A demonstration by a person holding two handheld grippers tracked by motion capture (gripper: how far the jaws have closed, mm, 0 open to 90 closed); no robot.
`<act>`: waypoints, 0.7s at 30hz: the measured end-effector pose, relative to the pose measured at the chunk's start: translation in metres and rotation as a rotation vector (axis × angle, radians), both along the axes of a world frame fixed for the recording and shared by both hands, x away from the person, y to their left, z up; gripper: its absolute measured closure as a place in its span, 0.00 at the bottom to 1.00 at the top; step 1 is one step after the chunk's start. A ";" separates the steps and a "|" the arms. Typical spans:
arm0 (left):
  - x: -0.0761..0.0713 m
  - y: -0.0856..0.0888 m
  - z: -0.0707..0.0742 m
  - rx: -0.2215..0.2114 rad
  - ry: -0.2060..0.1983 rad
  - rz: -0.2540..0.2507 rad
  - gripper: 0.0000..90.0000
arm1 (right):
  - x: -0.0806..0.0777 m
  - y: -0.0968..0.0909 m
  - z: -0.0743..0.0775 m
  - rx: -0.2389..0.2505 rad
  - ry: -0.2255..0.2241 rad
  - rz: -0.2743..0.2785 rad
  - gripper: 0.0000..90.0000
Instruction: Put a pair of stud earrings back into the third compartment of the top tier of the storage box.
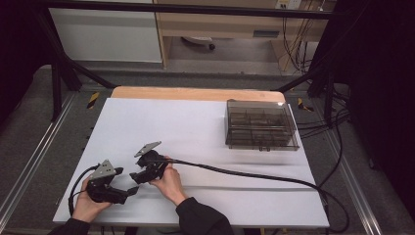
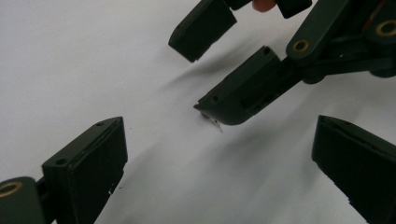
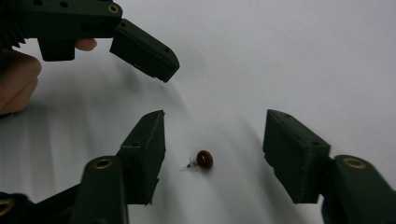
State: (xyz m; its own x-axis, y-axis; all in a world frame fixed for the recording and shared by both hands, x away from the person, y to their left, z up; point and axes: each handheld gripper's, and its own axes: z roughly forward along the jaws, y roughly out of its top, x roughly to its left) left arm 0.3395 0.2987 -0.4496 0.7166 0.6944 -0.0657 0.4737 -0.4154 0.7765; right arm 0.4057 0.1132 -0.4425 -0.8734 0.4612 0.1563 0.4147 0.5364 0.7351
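Down at the near-left of the white counter [image 1: 205,127], both hands [image 1: 170,183] in close together. Left gripper [image 1: 128,192] low and near the front edge, jaws spread wide, nothing between them. Right gripper [image 1: 133,177] just beyond and beside it, angled down toward the sheet, jaws spread too. From the right gripper view, a tiny dark red bead [image 3: 204,159] with a thin metal pin at its side, lying flat on the white surface, squarely in the gap between the right jaws, touching neither. Closer to the left-hand jaw in that view than to the other. One jaw of the left gripper poking in at the top left there, a thumb tip behind it. From the left gripper view, the right gripper [image 2: 212,65] straight ahead, its lower jaw tip down at the surface, a sliver of metal peeking out under it. Well apart, at the far right of the counter, a smoky clear compartment box [image 1: 261,125], lid shut. Black cable [image 1: 244,174] snaking from the right gripper off toward the right edge.
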 end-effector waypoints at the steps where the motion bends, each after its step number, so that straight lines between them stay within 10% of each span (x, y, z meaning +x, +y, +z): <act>1: 0.000 0.000 0.000 -0.001 0.000 0.000 0.04 | 0.000 0.000 -0.001 -0.001 0.003 0.009 0.50; 21: 0.000 0.000 0.000 0.002 0.001 -0.001 0.04 | 0.000 0.002 -0.008 -0.035 0.033 0.033 0.79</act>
State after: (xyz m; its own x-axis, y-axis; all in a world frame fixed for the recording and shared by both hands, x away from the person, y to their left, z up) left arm 0.3396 0.2986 -0.4495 0.7175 0.6935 -0.0653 0.4740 -0.4174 0.7753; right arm 0.4052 0.1148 -0.4509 -0.8830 0.4376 0.1695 0.4199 0.5754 0.7018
